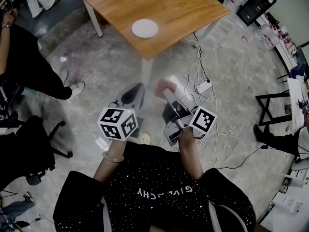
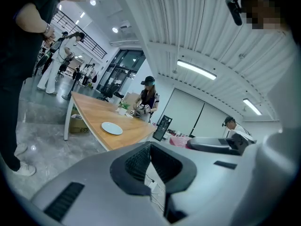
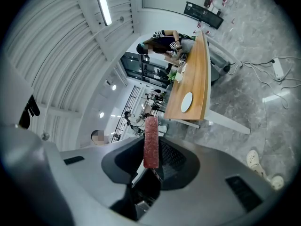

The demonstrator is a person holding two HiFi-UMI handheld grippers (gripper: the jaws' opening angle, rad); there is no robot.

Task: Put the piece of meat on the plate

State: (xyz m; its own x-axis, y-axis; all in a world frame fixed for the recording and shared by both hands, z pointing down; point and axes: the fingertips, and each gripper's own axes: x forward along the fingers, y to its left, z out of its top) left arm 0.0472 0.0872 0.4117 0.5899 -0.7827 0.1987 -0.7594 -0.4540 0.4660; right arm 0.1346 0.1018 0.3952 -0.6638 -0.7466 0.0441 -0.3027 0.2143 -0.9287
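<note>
A flat reddish piece of meat (image 1: 165,86) stands on edge between the pads of my right gripper (image 1: 167,93), which is shut on it over the floor. In the right gripper view the meat (image 3: 151,142) sticks up past the jaws. The white plate (image 1: 145,28) lies bare on the wooden table (image 1: 174,8), near the table's closest corner and well ahead of both grippers. It also shows as the plate (image 2: 112,128) and the plate (image 3: 186,101) in the gripper views. My left gripper (image 1: 134,93) is beside the right one, shut, with nothing in it; the left gripper (image 2: 150,148) has its pads meeting.
White cables and a power strip (image 1: 203,86) trail over the grey floor in front of me. A person in black (image 1: 29,66) stands at the left by an office chair (image 1: 29,144). A black stand (image 1: 270,108) is at the right. Another person (image 2: 148,98) works at the table's far end.
</note>
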